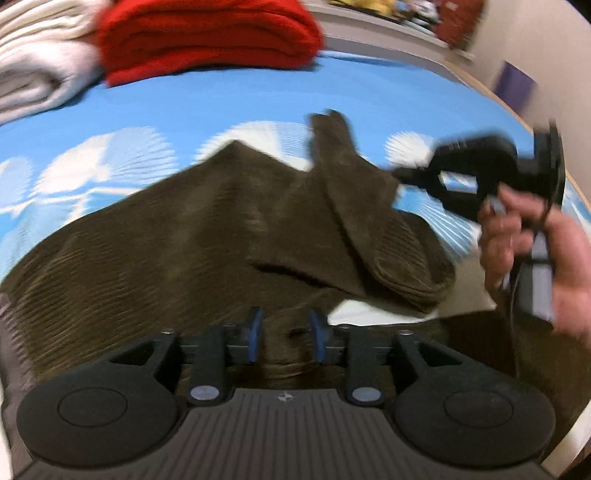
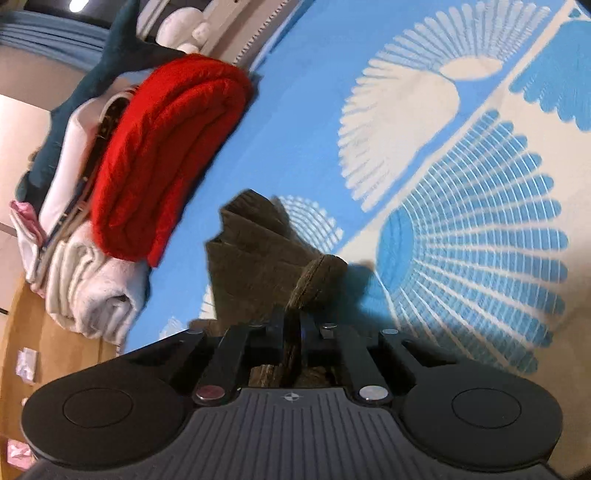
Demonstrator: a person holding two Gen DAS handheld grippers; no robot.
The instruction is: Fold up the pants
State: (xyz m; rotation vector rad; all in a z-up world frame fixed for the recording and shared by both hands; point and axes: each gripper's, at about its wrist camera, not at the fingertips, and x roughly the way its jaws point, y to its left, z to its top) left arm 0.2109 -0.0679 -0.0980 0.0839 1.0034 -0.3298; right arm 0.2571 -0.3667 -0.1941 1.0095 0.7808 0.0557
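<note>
A bed under a blue cover [image 2: 303, 122] with pale fan shapes fills the room; wooden floor [image 2: 55, 343] at nine o'clock, beige wall [image 1: 535, 33] at one o'clock.

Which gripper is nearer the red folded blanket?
Neither clearly. Both grippers are at the brown pants: right gripper clamped on them, left gripper over them. The red blanket lies beyond.
</note>
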